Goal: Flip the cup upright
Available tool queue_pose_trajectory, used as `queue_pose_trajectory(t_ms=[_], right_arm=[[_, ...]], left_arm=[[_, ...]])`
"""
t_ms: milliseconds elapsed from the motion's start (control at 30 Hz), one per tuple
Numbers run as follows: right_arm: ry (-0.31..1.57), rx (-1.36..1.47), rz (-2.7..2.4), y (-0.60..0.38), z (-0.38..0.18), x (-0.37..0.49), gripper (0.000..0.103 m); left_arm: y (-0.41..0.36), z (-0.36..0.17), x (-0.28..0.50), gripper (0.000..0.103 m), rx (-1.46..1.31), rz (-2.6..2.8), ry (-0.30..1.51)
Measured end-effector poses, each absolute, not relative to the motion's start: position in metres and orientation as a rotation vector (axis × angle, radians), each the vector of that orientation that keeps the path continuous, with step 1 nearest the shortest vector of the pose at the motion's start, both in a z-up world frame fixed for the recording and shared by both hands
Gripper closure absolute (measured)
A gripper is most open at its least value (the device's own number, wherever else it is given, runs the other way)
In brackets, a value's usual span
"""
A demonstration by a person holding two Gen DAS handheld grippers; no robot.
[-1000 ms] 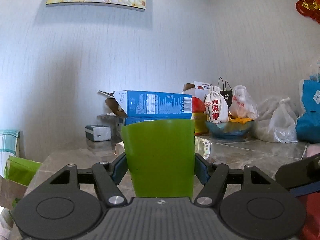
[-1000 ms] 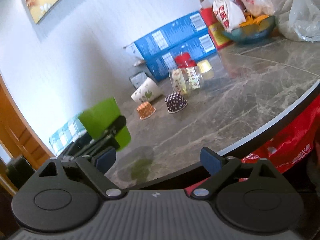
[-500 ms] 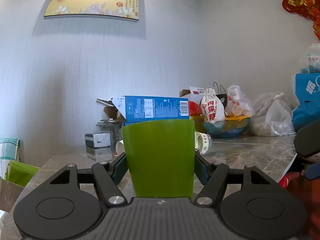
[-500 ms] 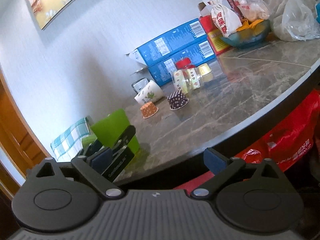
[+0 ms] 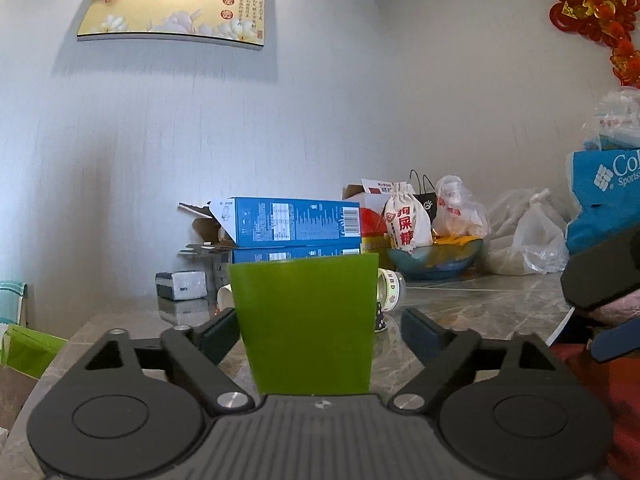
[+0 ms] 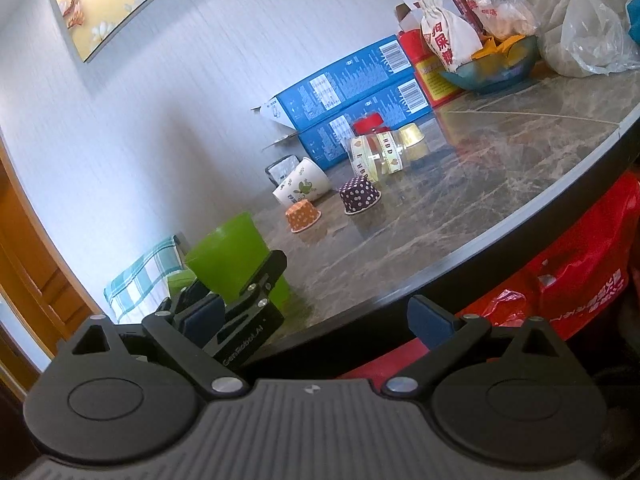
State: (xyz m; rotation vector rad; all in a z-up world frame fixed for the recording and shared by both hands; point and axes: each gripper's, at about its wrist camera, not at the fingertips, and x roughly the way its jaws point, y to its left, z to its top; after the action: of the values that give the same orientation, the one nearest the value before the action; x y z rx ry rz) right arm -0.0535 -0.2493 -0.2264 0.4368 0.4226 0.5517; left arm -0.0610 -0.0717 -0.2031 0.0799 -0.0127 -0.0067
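Note:
A green plastic cup (image 5: 306,322) stands upright on the marble table, wide mouth up, between the fingers of my left gripper (image 5: 316,328). The fingers stand apart from the cup's walls, so the left gripper is open. In the right wrist view the same cup (image 6: 228,252) stands near the table's near-left edge with the left gripper (image 6: 236,300) around it. My right gripper (image 6: 320,320) is open and empty, held off the table's front edge.
Further back on the table (image 6: 500,168) lie a white floral cup (image 6: 300,188) on its side, an orange cupcake liner (image 6: 303,216), a purple dotted liner (image 6: 359,196) and a clear jar (image 6: 376,152). Blue boxes (image 5: 288,226), a bowl and bags line the wall.
The left gripper has opened and its fingers have come off the green cup, which stays standing. The right gripper has drawn back from the table edge.

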Motion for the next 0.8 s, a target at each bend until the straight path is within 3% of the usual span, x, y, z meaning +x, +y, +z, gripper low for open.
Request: queue_pose_trajectory(t_ms=[100,233,433,800], right_arm=[[0.421,0.431,0.555,-0.25,-0.227,-0.054,0.004],[0.408,0.44,0.554,-0.252,-0.228,-0.056,0.004],[0.383,0.423,0.521,-0.251,-0.223,-0.062,0.001],[0.238,0.149,0.413,-0.212,-0.176,-0.109,0.001]], left_arm=[[-0.071,-0.203,-0.059,0.011,0.087,-0.021,0.003],[-0.066,-0.204,-0.06,0.003,0.097,-0.018,0.021],[-0.054,-0.203,-0.087,0.002,0.101,-0.03,0.031],[0.005,-0.131,-0.155,0.0,-0.013,-0.051,0.175]])
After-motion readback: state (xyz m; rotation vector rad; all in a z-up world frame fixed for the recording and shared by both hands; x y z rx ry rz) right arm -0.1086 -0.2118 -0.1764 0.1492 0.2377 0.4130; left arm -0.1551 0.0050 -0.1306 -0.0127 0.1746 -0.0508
